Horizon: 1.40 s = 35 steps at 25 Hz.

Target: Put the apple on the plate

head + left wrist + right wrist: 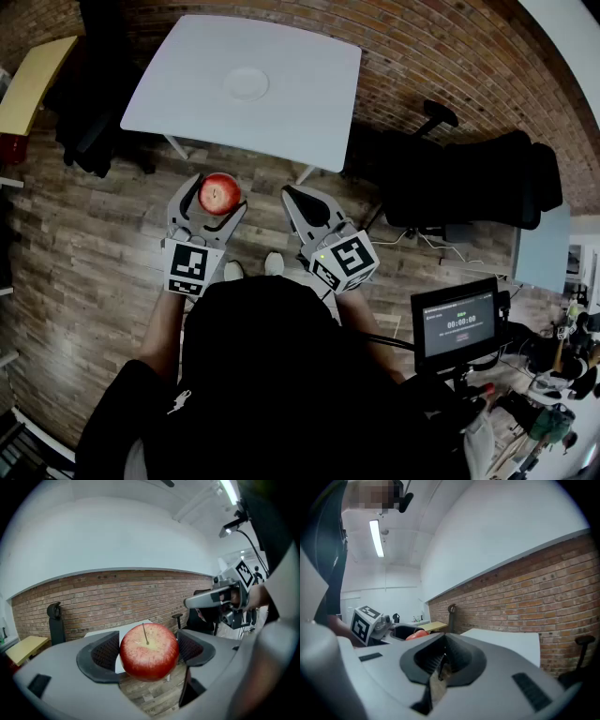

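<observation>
Head view: carrying the apple (219, 193) toward the table (309, 103), clamped between the wide-spread jaws of the left gripper (212, 195) and hanging over the floor (84, 262) just short of the table's near edge, with the plate (247, 82) lying empty well beyond, mid-table. Probably needing next a reach farther and slightly right to get over the plate, then lowering and releasing. Holding both grippers out ahead of the body, tipping slightly downward, the right gripper (296, 195) riding alongside with jaws closed on nothing.

Right tongs (440, 662) with jaws together, empty, before white table (511, 641) and brick wall (543, 592)
</observation>
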Each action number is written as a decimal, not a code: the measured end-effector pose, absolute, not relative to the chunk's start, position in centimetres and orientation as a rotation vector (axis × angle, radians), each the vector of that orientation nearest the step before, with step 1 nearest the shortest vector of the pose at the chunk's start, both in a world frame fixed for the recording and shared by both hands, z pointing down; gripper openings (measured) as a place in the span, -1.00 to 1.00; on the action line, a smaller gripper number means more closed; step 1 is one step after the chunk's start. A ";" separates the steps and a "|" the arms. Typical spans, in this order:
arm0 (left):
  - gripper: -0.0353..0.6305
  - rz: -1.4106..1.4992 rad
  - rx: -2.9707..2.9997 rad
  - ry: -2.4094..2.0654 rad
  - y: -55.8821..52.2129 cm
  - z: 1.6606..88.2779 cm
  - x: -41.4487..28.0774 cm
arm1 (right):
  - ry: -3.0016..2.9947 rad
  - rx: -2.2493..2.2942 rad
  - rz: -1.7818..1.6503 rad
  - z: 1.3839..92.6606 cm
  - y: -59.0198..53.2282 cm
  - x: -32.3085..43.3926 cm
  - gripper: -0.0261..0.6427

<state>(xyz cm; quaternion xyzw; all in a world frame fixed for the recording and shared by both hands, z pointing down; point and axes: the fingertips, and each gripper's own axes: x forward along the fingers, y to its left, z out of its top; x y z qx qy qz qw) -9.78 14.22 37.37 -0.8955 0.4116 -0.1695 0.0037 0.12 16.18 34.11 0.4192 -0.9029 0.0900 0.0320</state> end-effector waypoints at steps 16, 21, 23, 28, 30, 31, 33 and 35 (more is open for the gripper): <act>0.29 -0.546 -2.803 1.304 15.6 38.1 -9.0 | -2.811 1.295 0.330 35.0 17.4 1.4 -0.91; 0.29 -0.554 -2.804 1.300 15.9 38.4 -8.7 | -2.816 1.286 0.356 35.3 17.8 1.8 -0.91; 0.29 -0.560 -2.807 1.298 15.9 38.5 -8.5 | -2.813 1.284 0.369 35.5 17.9 2.1 -0.91; 0.29 -0.584 -2.817 1.298 15.5 38.3 -6.5 | -2.814 1.271 0.399 35.4 17.5 3.8 -0.91; 0.29 -0.597 -2.818 1.301 14.8 38.2 -5.5 | -2.814 1.270 0.412 35.4 16.8 4.9 -0.91; 0.29 -0.602 -2.817 1.305 14.6 38.2 -5.1 | -2.815 1.269 0.418 35.4 16.5 5.4 -0.91; 0.29 -0.606 -2.812 1.312 14.3 38.2 -4.6 | -2.817 1.266 0.422 35.5 16.3 6.1 -0.91; 0.29 -0.604 -2.805 1.320 14.5 38.3 -4.3 | -2.820 1.262 0.420 35.7 16.4 6.5 -0.91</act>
